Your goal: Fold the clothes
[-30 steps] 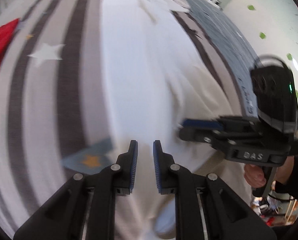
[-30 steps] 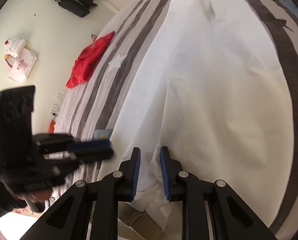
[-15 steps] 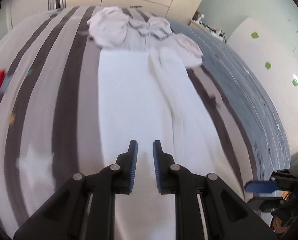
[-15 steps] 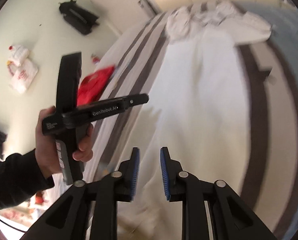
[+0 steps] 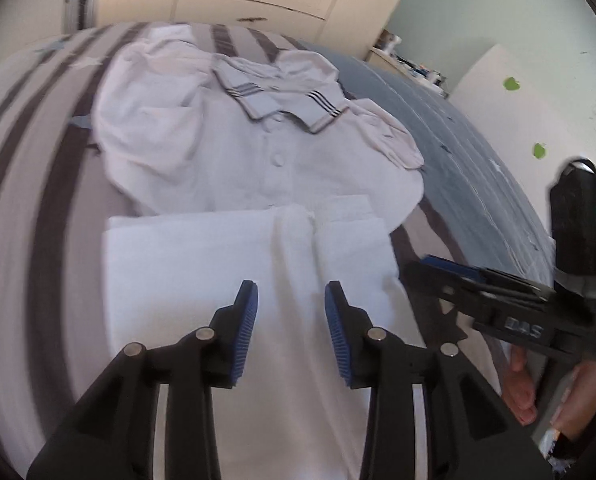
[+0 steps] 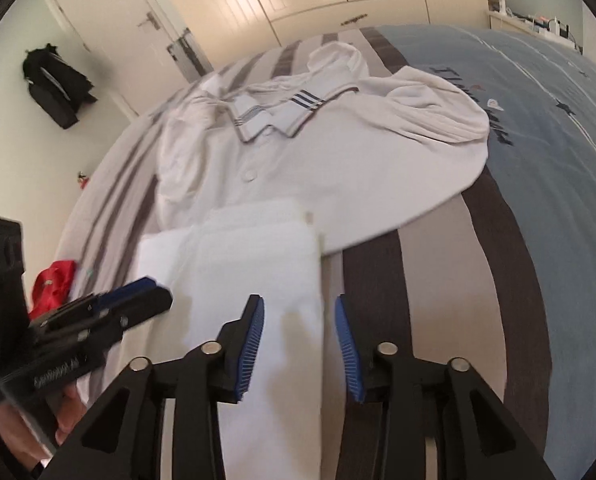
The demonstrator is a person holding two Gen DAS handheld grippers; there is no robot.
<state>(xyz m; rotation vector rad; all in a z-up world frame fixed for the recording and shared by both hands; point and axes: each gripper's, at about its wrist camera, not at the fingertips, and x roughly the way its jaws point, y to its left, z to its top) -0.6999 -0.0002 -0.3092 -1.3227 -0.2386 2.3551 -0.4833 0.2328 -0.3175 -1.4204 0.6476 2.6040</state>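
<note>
A white polo shirt (image 5: 258, 148) with a grey striped collar lies spread on the bed; it also shows in the right wrist view (image 6: 338, 160). A white folded-over cloth (image 5: 226, 264) lies in front of it, its far edge overlapping the shirt's hem, also in the right wrist view (image 6: 250, 264). My left gripper (image 5: 291, 330) is open and empty above this cloth. My right gripper (image 6: 299, 340) is open and empty over the cloth's right edge. Each gripper shows in the other's view: the right one (image 5: 498, 292), the left one (image 6: 98, 312).
The bed has a grey-striped cover (image 5: 30, 240) on the left and a blue cover (image 6: 538, 140) on the right. A red garment (image 6: 52, 284) lies at the bed's left edge. A black bag (image 6: 56, 88) sits on the floor by a door. Cupboards stand behind.
Both grippers have opened; they were nearly shut before. Both have swung up and forward, so the polo shirt and the cloth's far edge now fill the views.
</note>
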